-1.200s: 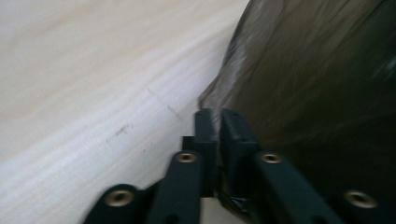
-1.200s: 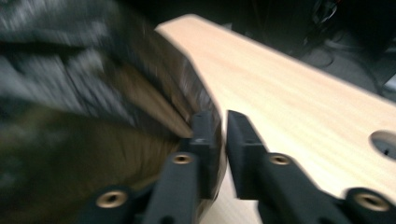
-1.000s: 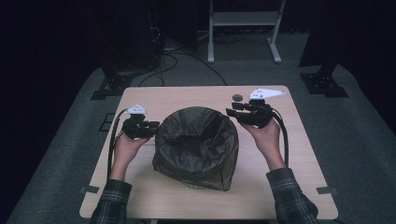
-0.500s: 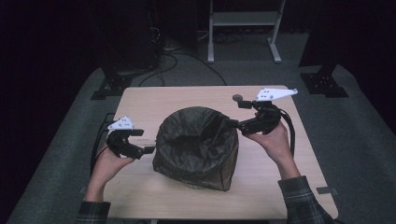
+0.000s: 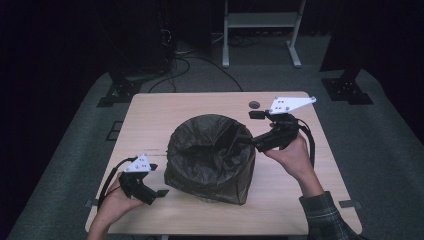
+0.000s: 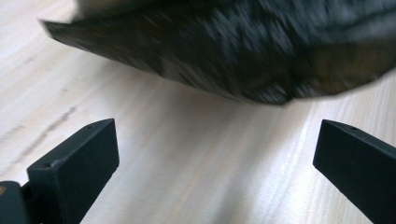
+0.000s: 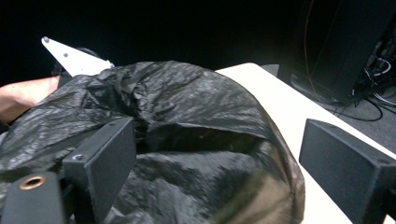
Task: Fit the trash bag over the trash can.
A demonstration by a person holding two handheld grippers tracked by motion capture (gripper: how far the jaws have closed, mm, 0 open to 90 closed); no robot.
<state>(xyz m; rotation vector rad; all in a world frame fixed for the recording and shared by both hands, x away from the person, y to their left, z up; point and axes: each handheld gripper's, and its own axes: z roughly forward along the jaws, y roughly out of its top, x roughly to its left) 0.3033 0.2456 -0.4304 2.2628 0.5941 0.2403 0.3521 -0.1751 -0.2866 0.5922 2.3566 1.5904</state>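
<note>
Both the left claw [image 5: 162, 193] and right claw [image 5: 243, 140] gape apart beside the black bag [image 5: 210, 155].

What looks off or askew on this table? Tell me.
Little stands out. The black bag lining the bin is crumpled and sits unevenly around the rim. Both tongs, left and right, are open, and nothing has spilled on the table.

centre: the black bag [image 5: 210, 157] stands open-mouthed mid-table [image 5: 165, 110], blocking a straight path between the claws
far strip: bare wood behind the bag, save a small dark disc [image 5: 254, 104]
near edge: open wood beside the bag
</note>
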